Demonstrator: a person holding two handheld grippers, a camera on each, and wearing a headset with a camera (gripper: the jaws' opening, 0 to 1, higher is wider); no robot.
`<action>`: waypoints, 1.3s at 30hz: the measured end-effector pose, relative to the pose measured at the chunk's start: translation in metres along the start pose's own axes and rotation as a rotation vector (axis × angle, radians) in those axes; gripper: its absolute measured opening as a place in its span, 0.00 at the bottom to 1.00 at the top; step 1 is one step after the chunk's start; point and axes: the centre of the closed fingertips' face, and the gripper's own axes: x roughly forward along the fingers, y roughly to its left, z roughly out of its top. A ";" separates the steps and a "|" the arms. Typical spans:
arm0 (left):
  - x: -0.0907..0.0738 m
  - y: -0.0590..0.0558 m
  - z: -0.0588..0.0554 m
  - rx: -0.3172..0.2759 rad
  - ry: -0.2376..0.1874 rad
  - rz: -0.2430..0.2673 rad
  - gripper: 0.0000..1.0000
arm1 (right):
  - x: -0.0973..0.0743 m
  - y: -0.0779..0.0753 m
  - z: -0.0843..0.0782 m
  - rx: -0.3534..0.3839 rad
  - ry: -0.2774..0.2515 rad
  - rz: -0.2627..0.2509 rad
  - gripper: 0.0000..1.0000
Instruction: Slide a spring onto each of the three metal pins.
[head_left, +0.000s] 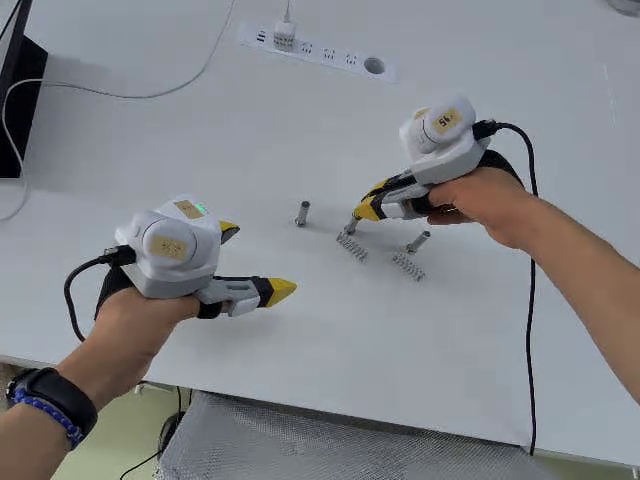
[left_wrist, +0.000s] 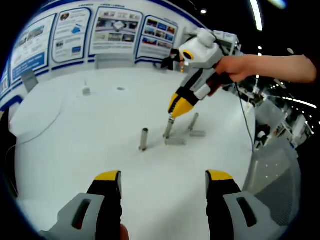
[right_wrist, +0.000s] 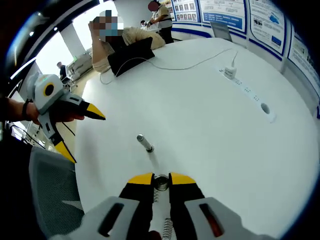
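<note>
Head view: right hand-held gripper (head_left: 361, 212) nose-down, jaws around middle pin (head_left: 351, 226).

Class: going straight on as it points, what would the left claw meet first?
Likely the spring lying by the held pin under the right claw; the lone pin stands left of that line.

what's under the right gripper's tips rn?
The middle pin, upright, its top clamped between the jaws of the right gripper. A spring lies on the table beside the pin's base. The jaws cover the pin's upper end, so how deep they grip is hidden.
</note>
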 end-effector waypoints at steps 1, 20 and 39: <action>0.000 0.000 -0.001 0.000 0.001 0.000 0.69 | 0.000 0.001 0.000 -0.015 0.007 -0.004 0.13; -0.003 0.001 0.002 0.001 -0.003 0.007 0.69 | 0.010 0.011 -0.005 -0.147 0.076 -0.038 0.13; -0.002 0.002 -0.001 -0.007 0.000 0.008 0.69 | 0.025 0.009 -0.010 -0.149 0.098 -0.038 0.13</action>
